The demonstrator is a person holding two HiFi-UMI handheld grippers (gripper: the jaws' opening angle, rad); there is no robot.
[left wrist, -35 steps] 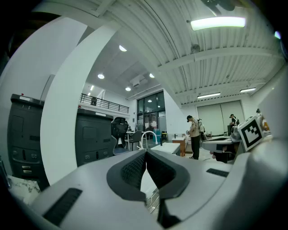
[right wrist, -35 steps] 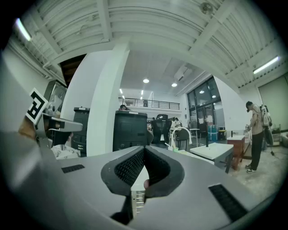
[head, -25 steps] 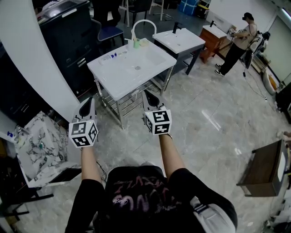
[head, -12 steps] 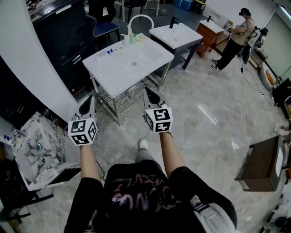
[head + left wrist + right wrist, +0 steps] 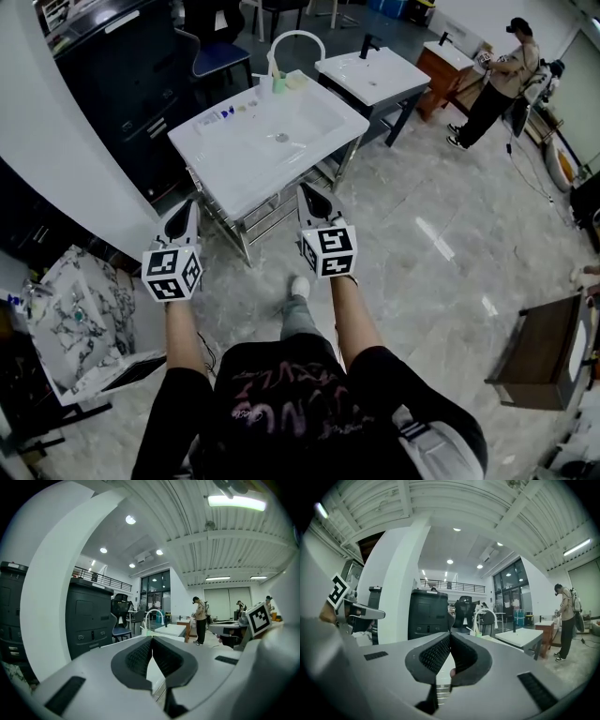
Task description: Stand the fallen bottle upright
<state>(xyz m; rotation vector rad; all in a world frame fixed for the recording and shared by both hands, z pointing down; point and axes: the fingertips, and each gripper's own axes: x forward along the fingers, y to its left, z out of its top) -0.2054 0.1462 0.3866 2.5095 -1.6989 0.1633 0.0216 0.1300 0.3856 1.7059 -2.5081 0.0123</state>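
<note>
Fingers of left gripper and right gripper clenched, empty, short of white ceramic washbasin tabletop; small fallen blue-capped bottle likely light, slippery; best gripped mid-body.

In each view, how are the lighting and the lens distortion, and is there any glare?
Head view: sharp, evenly lit, lines bow near the edges, and ceiling light glares off the marble floor. Left gripper view: strong fisheye with black corners; the ceiling lamp is blown out. Right gripper view: same fisheye and black corners; the far person is in focus.
</note>
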